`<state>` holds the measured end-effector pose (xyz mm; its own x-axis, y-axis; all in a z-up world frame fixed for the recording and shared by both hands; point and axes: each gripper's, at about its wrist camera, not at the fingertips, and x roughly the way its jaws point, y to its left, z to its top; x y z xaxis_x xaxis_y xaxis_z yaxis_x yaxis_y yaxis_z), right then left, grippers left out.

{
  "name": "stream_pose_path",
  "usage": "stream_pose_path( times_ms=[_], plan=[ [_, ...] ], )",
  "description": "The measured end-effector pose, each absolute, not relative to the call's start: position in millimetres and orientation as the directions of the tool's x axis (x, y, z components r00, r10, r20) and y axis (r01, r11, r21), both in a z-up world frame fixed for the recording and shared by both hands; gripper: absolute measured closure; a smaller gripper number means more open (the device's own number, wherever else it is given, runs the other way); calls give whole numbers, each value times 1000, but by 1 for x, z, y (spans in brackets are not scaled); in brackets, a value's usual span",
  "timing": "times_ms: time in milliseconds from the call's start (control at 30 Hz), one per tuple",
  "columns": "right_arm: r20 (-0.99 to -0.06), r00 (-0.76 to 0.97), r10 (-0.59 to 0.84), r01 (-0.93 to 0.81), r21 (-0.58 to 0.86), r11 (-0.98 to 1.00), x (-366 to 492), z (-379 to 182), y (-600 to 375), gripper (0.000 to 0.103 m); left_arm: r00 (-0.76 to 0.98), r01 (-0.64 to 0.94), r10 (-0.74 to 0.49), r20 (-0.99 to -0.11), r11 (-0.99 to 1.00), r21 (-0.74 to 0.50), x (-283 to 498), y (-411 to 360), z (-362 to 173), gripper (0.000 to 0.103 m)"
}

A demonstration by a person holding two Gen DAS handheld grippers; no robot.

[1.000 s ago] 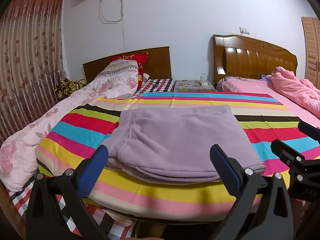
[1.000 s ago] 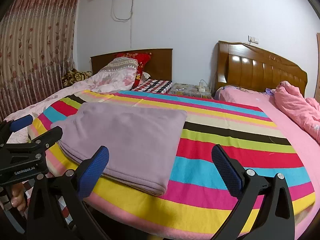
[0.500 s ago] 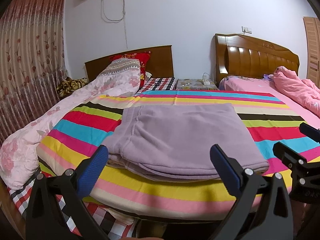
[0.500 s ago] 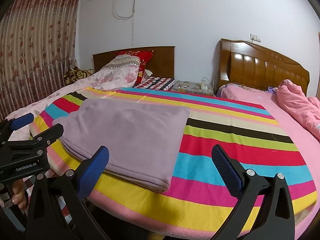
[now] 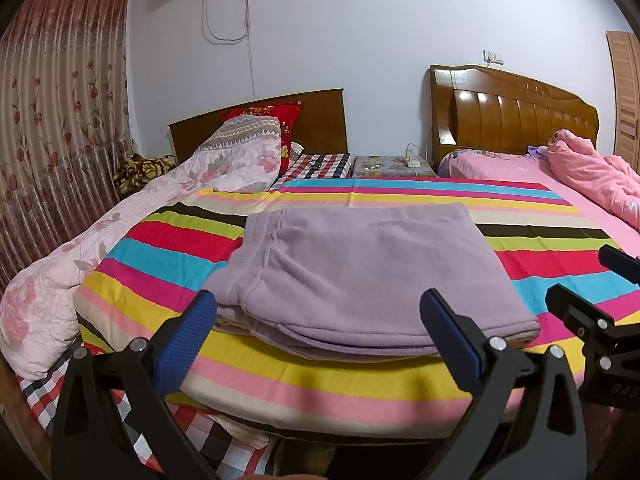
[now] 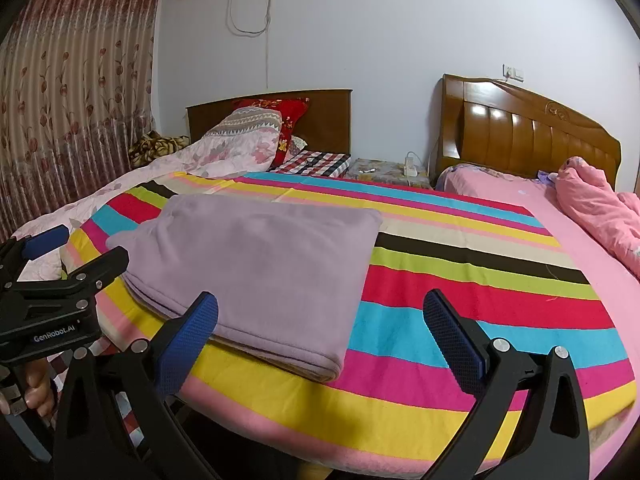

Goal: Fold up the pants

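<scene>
The lilac fleece pants (image 5: pixel 360 268) lie folded into a flat rectangle on the striped blanket (image 5: pixel 160 248) near the bed's front edge; they also show in the right wrist view (image 6: pixel 260 264). My left gripper (image 5: pixel 320 320) is open and empty, held back from the bed just in front of the pants' near edge. My right gripper (image 6: pixel 320 320) is open and empty, in front of the pants' right corner and the striped blanket (image 6: pixel 480 292). Each gripper shows at the edge of the other's view.
A floral quilt (image 5: pixel 100 240) lies along the left side. A pink bed (image 5: pixel 560 184) with a crumpled pink quilt (image 5: pixel 592 172) is on the right. Two wooden headboards, pillows and a bedside table (image 5: pixel 392 164) stand at the back. A curtain hangs on the left.
Both grippers have drawn back and risen slightly, so the bed sits a little lower and farther in view. The pants have not moved. Both stay open.
</scene>
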<state>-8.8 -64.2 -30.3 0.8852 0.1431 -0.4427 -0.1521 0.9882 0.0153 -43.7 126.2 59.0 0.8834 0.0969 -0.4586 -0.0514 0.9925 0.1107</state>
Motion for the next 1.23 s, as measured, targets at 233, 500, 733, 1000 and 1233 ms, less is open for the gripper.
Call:
stream_pose_path(
  times_ms=[233,500,733,1000,1233],
  plan=[
    [-443,885,144,-153,15,988,-9,-30,-65,4,884,-51,97,-457,992,112,-45,127,59,1],
    [-446,883,148,-157,17,987,-10,-33,-63,4,884,-52,99,-457,992,114,-45,127,58,1],
    [-446,883,148,-157,17,987,-10,-34,-63,4,884,-56,102,-456,992,114,-45,127,58,1],
    [-448,882,149,-158,18,987,-11,-34,-63,4,878,-74,116,-465,991,109,-44,132,55,1],
    [-449,881,151,-160,19,987,-11,-35,-64,4,870,-62,109,-481,992,112,-41,132,52,1]
  ],
)
